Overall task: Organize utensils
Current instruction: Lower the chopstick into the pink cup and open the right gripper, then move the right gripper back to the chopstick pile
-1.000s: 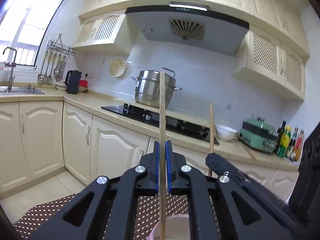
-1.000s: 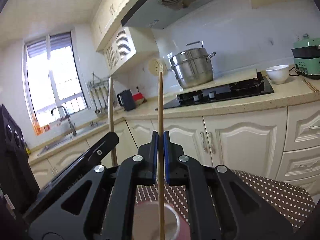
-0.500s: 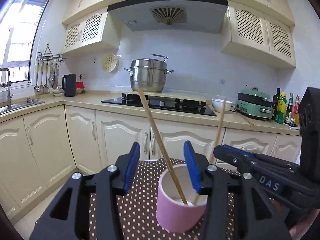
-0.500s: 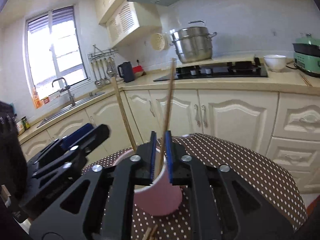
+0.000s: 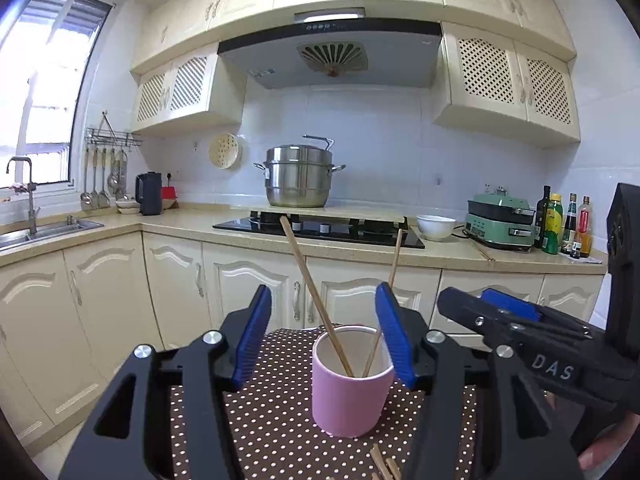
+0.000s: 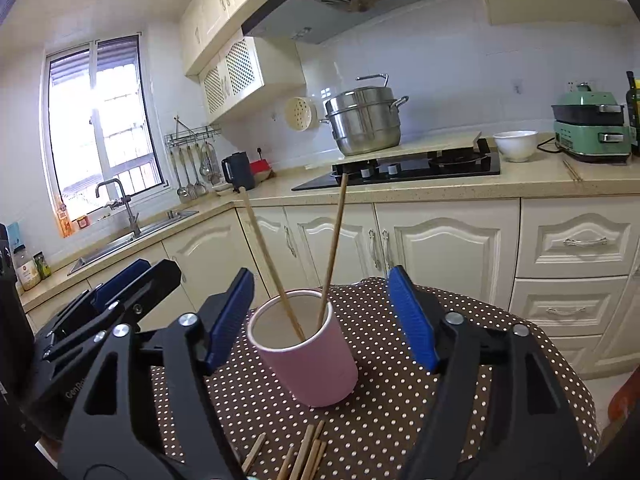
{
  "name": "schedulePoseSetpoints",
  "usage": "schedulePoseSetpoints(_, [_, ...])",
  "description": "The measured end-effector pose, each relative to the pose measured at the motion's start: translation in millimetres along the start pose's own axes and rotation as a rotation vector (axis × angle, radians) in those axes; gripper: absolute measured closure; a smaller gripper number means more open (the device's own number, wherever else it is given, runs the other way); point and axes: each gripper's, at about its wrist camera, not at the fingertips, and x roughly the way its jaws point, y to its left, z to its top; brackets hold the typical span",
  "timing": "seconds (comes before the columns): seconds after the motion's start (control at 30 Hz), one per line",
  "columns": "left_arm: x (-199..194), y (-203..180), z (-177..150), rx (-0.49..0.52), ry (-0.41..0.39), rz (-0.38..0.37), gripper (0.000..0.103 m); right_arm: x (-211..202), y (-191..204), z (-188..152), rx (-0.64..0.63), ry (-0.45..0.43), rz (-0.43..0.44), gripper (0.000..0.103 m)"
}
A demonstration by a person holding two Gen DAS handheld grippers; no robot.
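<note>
Since both chopsticks are already dropped, left gripper (image 5: 324, 340) and right gripper (image 6: 322, 312) jaws are spread, just opened, nothing pinched. Pink cup (image 5: 351, 380) seen at 12 o'clock between pads, two chopsticks (image 6: 334, 248) leaned inside. Loose chopsticks (image 6: 306, 456) left at 6 o'clock on dotted cloth (image 6: 400, 408), presumably picked next.

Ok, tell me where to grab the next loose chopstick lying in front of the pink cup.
Take one of the loose chopsticks near its far tip, coming straight down, tongs closing across its width. They lie flat and bunched on the dotted cloth before the pink cup, so pick an outer one.
</note>
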Motion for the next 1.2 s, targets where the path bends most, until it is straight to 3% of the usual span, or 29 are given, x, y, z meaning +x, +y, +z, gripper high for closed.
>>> schedulePoseSetpoints(0.2, [-29.6, -1.3, 2.0, -0.006, -0.019, 0.016, 0.042, -28.6, 7.5, -0.1, 0.011, -0.024, -0.016, 0.016])
schedulePoseSetpoints(0.5, [-69.0, -4.0, -4.6, 0.008, -0.016, 0.027, 0.036, -63.9, 17.5, -12.2, -0.006, -0.027, -0.041, 0.011])
schedulePoseSetpoints(0.8, [-94.9, -3.7, -24.4, 0.037, 0.048, 0.033, 0.032, -82.8, 15.1, -38.0, 0.005, 0.051, -0.04, 0.01])
schedulePoseSetpoints(0.93, [-103.1, -2.0, -40.7, 0.039, 0.068, 0.073, 0.032, -85.0, 11.1, -53.5, 0.014, 0.104, -0.049, 0.01])
schedulePoseSetpoints(1.2, [-101.7, 4.5, -69.3, 0.021, 0.18, 0.047, 0.032, -77.1, 2.9, -89.0, 0.014, 0.238, -0.093, 0.01])
